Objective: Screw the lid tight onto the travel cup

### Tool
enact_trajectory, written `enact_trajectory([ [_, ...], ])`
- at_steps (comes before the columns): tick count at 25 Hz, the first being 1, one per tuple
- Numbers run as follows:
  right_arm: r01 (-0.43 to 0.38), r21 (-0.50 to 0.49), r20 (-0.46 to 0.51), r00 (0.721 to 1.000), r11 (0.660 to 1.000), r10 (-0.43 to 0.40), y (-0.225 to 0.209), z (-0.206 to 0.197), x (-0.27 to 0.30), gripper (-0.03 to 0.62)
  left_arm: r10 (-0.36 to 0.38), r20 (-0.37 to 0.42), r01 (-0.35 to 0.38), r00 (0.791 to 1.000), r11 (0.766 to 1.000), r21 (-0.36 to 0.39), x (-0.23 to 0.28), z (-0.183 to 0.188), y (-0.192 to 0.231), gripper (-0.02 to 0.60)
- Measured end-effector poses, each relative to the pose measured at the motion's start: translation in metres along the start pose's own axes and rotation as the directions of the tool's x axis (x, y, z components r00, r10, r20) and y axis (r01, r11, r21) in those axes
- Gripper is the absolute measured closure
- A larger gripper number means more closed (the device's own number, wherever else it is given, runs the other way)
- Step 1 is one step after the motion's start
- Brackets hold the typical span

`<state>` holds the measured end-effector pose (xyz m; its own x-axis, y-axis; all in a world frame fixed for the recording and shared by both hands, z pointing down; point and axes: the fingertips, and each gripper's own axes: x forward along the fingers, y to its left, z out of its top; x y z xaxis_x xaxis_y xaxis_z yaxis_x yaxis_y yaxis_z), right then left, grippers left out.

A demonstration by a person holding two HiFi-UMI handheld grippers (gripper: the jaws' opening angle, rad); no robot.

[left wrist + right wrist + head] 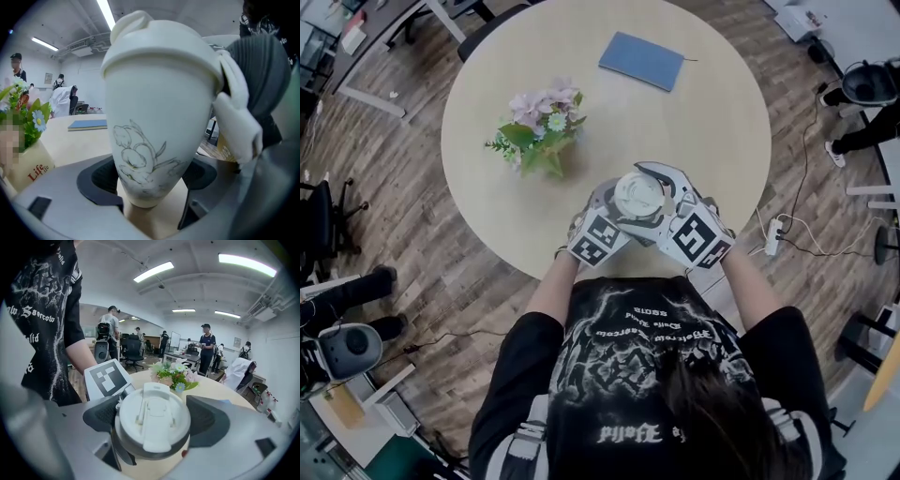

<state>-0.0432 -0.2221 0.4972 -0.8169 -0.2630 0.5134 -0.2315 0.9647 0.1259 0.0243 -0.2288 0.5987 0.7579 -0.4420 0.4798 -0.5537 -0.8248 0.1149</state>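
White lid (152, 420) atop cream travel cup (154, 136)

Count, head view: one round table (712, 112) filling the upper middle of the frame; on it one blue notebook (641, 60) at upper centre, one bunch of flowers (542, 131) left of centre. One travel cup (154, 131) with one lid (636, 195), at the table's lower edge. Two grippers, left gripper (150, 178) and right gripper (154, 417), one marker cube apiece; one power strip (774, 234) on the floor at right.
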Motion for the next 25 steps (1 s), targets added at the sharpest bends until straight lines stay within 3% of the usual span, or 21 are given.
enact_trajectory([
  [4,-0.014,0.086,0.064,0.998,0.996,0.009,0.008,0.008,-0.013,0.157,0.011,-0.013,-0.011,1.0,1.0,-0.011,-0.006,-0.005,-0.002,0.186],
  [11,0.074,0.21,0.115,0.988,0.975,-0.1,0.008,0.003,-0.042,0.131,0.041,-0.01,-0.042,0.999,0.994,-0.1,-0.022,-0.003,-0.001,0.18],
  [16,0.152,0.363,0.207,0.949,0.919,-0.239,-0.008,0.004,-0.072,0.134,0.142,0.05,-0.13,0.989,0.971,-0.199,-0.038,0.004,0.01,0.18],
  [25,0.275,0.439,0.211,0.894,0.856,-0.395,-0.004,-0.016,-0.121,0.147,0.257,0.08,-0.224,0.963,0.93,-0.292,-0.079,0.001,0.004,0.181],
])
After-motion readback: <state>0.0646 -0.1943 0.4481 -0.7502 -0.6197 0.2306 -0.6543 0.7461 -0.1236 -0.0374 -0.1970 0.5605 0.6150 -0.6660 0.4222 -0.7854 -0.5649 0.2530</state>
